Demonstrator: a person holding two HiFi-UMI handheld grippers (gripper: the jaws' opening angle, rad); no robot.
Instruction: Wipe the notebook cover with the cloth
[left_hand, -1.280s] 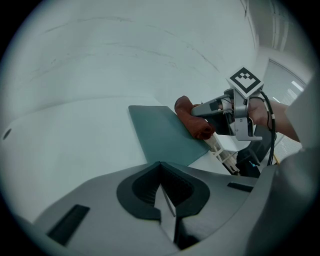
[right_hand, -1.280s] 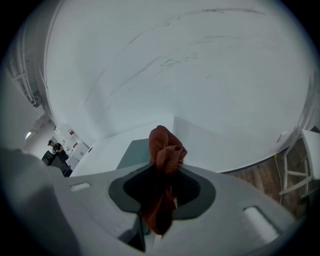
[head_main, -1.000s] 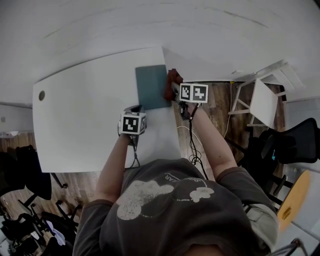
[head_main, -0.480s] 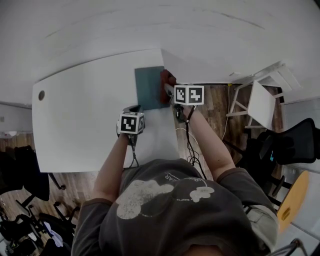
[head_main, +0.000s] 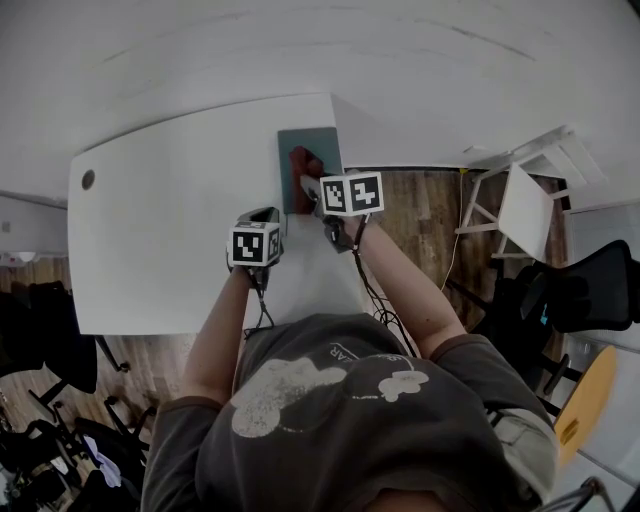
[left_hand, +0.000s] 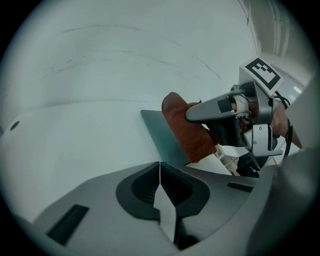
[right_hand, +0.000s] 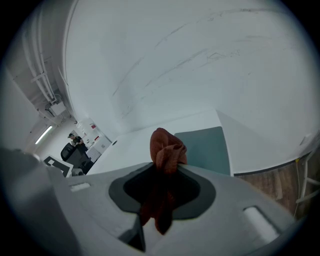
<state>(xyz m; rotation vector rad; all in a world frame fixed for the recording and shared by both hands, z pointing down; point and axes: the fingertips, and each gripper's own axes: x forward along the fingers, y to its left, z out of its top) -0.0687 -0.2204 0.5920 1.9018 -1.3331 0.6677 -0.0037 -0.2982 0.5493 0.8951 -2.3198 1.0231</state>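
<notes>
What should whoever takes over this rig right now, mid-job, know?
Left claw: shut, empty, over the white table close to the notebook's near edge.
Right claw: shut on the reddish cloth, which is bunched and sticks out past the tips.
Notebook: teal, lying flat by the table's far right corner. The cloth appears to press on its cover, towards the near end.
Done: cloth is gripped and on the cover.
Left: sweep the cloth over the whole cover. How much is already wiped cannot be told, so it is probably safest to treat the far end as unwiped.
</notes>
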